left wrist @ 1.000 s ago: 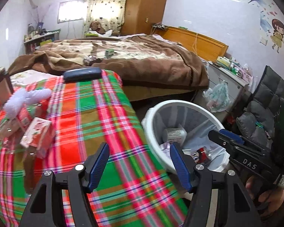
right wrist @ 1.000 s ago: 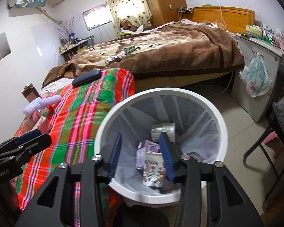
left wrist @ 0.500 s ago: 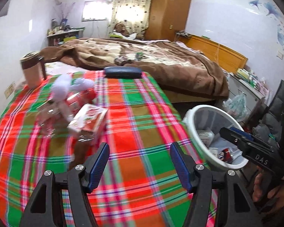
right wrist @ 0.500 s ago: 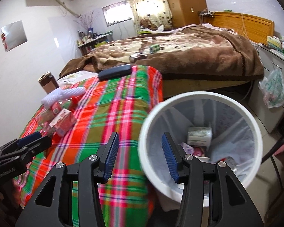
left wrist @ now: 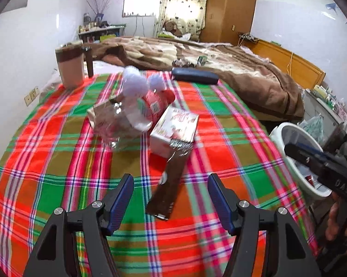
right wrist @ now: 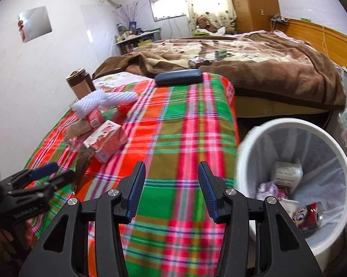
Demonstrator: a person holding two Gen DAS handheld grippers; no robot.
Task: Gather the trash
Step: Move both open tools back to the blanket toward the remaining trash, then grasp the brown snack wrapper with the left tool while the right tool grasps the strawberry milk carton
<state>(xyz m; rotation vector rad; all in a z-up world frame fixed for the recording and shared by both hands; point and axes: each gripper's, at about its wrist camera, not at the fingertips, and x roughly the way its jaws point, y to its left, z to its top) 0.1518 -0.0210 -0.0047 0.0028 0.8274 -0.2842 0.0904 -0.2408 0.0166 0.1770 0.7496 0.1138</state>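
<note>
Swinging away from the white bin, your left gripper and right gripper both stand half open and empty. Now the left one faces the brown wrapper and small carton on the plaid cloth, so new trash is near

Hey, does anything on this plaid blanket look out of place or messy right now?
Yes. A heap of litter sits on the plaid blanket: a red-and-white carton tipped on its side, a crumpled clear wrapper, white foam netting and a flat brown wrapper. None is in the white bin beside the bed.
</note>
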